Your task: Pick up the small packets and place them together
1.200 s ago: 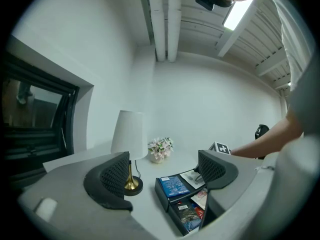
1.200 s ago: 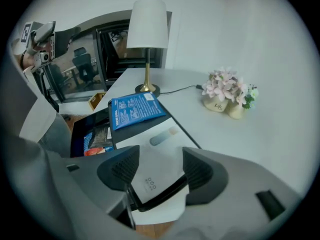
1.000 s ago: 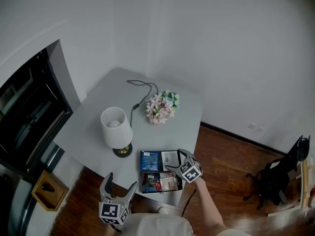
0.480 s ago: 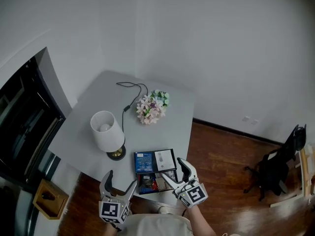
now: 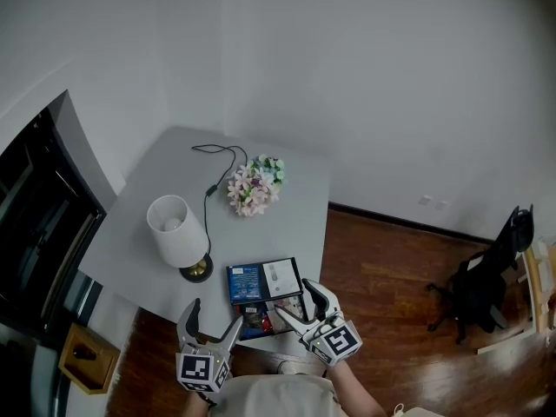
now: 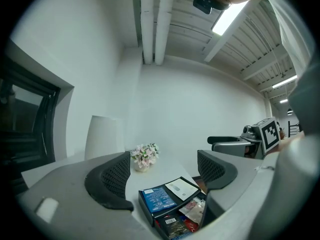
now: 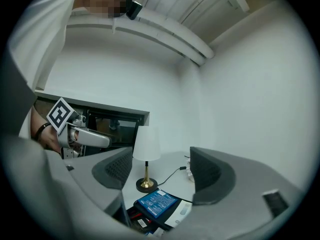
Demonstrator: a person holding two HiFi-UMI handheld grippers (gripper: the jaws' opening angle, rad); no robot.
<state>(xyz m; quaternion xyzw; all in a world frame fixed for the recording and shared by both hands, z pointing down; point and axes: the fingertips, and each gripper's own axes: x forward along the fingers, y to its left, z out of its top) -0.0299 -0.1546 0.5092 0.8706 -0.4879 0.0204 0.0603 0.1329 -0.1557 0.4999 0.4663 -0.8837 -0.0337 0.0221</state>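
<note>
Left gripper (image 5: 215, 313) and right gripper (image 5: 294, 298) — spread, empty, jaws just narrowing — hover by the tray (image 6: 146, 215) of bunched packets (image 6: 191, 211); any reach must clear its wall

This looks like an office room with a homely corner set up in it (the mix is odd). Between the jaws in the left gripper view, a grey table (image 6: 161, 175) carries a flower bouquet (image 6: 144, 156). A table lamp (image 6: 104, 136) stands beyond the left jaw, with fluorescent strip lights (image 6: 231, 17) above. An office chair (image 5: 486, 278) stands on the wood floor (image 5: 382, 268), well right of the jaws.

Overhead and level views sharing table (image 5: 287, 215)
</note>
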